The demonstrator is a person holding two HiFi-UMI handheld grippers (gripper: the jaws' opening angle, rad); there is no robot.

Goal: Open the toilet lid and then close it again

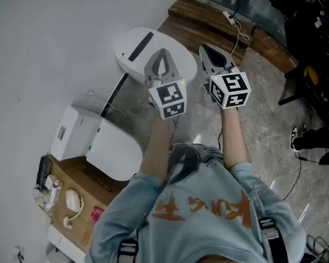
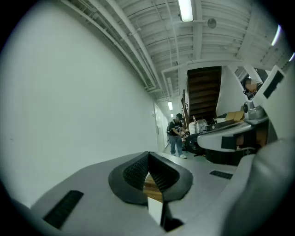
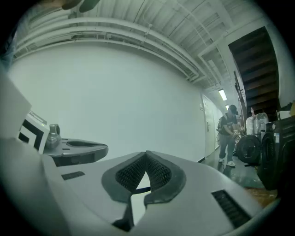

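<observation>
In the head view a white toilet with its lid down stands against the wall, just beyond my hands. My left gripper hovers over its near right part with both jaws together and nothing between them. My right gripper is held level beside it, to the right of the toilet above the floor, also shut and empty. Neither gripper view shows the toilet: the left gripper and the right gripper both point along the white wall down a corridor. Neither gripper touches the lid.
A second white toilet stands at the left, with an open cardboard box of small items behind it. A wooden platform with a cable lies ahead. A person stands far down the corridor beside stacked goods.
</observation>
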